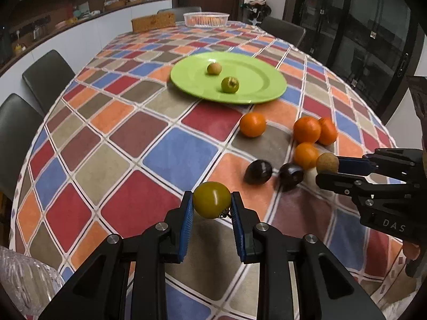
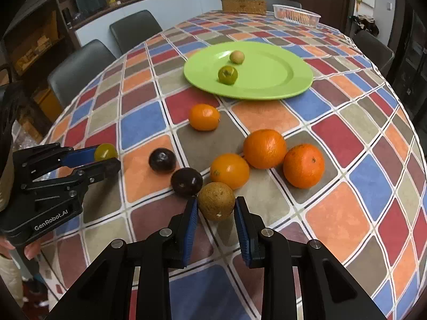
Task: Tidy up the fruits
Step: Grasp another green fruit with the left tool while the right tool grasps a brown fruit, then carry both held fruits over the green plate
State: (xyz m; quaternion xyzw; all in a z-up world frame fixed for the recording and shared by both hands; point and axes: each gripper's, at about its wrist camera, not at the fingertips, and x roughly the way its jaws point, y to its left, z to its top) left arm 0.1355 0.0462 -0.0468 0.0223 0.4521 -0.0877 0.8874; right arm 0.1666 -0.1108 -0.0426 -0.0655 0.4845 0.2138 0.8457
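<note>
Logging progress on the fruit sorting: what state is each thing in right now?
left gripper: shut on yellow-green fruit
right gripper: shut on brown fruit
green plate: holds two small fruits
four oranges: loose on the tablecloth
two dark fruits: loose on the tablecloth

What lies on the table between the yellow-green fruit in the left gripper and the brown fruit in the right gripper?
Two dark purple fruits lie on the tablecloth between the yellow-green fruit and the brown fruit; the right wrist view shows it best.
</note>
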